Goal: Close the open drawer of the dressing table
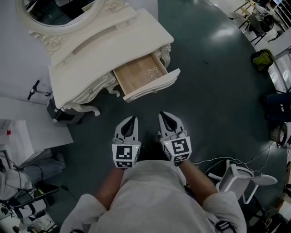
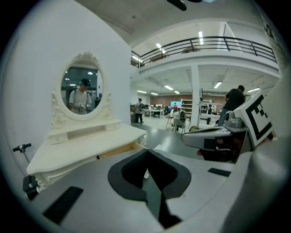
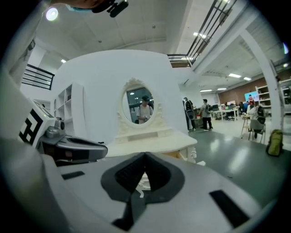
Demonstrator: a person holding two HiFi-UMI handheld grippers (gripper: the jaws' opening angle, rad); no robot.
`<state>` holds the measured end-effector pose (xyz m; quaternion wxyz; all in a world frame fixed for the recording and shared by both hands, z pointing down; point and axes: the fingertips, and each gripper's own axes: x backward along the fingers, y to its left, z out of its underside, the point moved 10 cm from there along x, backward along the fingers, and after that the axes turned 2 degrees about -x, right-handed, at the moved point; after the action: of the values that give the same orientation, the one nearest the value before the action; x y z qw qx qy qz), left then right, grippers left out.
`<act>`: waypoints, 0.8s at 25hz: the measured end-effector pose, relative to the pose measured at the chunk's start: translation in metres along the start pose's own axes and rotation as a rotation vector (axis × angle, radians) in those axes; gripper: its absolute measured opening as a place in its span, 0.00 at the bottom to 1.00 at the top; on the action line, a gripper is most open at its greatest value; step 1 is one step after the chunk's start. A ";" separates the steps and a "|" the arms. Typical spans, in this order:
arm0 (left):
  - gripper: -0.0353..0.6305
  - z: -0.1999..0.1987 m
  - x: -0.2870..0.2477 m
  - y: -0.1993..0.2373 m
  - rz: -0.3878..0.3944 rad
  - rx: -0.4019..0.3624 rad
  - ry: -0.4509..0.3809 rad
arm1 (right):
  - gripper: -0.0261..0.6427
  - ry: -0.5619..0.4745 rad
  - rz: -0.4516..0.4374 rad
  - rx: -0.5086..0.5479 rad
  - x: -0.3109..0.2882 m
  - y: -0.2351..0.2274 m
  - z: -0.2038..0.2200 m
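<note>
A cream dressing table (image 1: 97, 54) with an oval mirror (image 1: 59, 11) stands at the upper left of the head view. Its wooden drawer (image 1: 145, 77) is pulled out toward me, empty inside, white front panel (image 1: 154, 87) facing me. My left gripper (image 1: 132, 119) and right gripper (image 1: 164, 116) are side by side just short of the drawer front, both shut and empty, apart from it. In the left gripper view the table (image 2: 86, 148) and open drawer (image 2: 120, 150) lie ahead. The right gripper view shows the table (image 3: 154, 143) beyond the closed jaws.
A dark bag (image 1: 63, 113) sits under the table's left end. White boards (image 1: 32, 127) lie at the left. A white chair (image 1: 241, 177) and cables (image 1: 218, 160) are at my right. A green backpack (image 1: 263, 59) and chairs (image 1: 254, 22) stand farther off on the dark floor.
</note>
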<state>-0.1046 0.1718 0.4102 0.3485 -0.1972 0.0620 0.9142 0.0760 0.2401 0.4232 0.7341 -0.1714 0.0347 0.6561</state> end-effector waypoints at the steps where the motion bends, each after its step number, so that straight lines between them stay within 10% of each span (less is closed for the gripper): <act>1: 0.06 0.002 -0.003 0.002 -0.003 0.000 0.009 | 0.06 0.014 -0.001 -0.003 -0.005 -0.003 0.005; 20: 0.06 0.037 -0.092 0.029 0.110 -0.001 0.137 | 0.06 0.155 0.095 0.010 -0.099 -0.051 0.083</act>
<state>-0.0729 0.1028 0.4805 0.2926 -0.2555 0.0960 0.9164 0.0981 0.1666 0.5388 0.6981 -0.2160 0.1027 0.6748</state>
